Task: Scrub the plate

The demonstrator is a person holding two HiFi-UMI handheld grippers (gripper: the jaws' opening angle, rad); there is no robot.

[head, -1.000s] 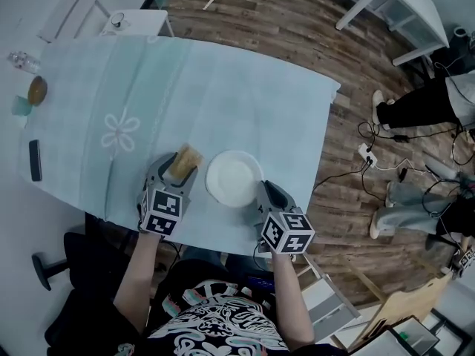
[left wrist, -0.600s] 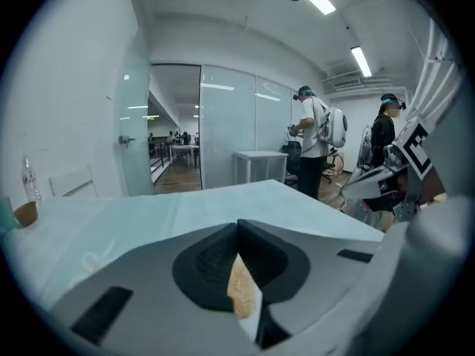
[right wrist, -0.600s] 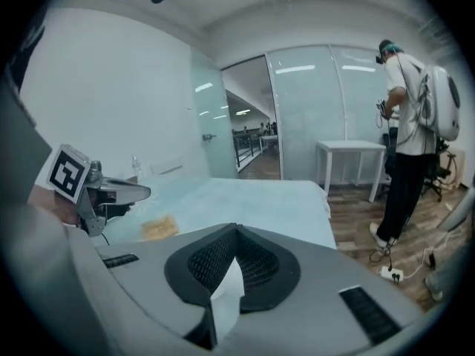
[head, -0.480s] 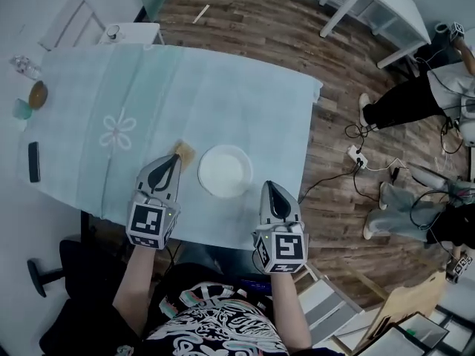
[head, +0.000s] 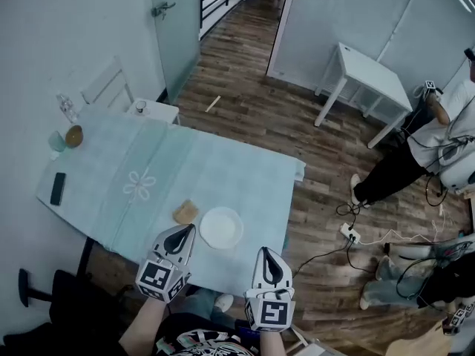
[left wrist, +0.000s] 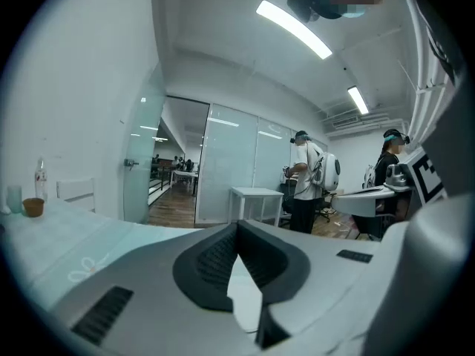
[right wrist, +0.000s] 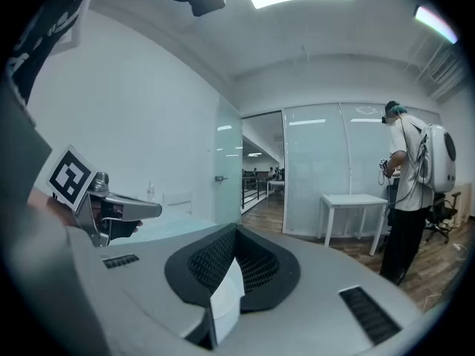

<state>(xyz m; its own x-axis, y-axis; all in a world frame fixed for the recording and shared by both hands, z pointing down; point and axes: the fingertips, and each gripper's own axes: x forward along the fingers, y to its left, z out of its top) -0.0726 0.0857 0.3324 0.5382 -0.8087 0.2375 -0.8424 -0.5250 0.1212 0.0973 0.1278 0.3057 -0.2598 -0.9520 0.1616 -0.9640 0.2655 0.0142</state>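
White plate [head: 220, 228]; tan sponge [head: 185, 212]; pale teal tablecloth [head: 223, 176], white flower motif [head: 140, 185].

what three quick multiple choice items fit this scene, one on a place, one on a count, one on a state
1. In the head view, where is the sponge?
A. on the plate
B. on the tablecloth, left of the plate
C. on the floor

2. How many plates are on the tablecloth?
A. one
B. two
C. three

3. How do the left gripper and the right gripper stand?
A. both wide open
B. left shut on the sponge
C. both shut and empty

Key:
1 B, the sponge lies on the tablecloth beside the plate's left rim.
2 A, only one white plate shows.
3 C, each gripper view shows its jaws together with nothing between them.
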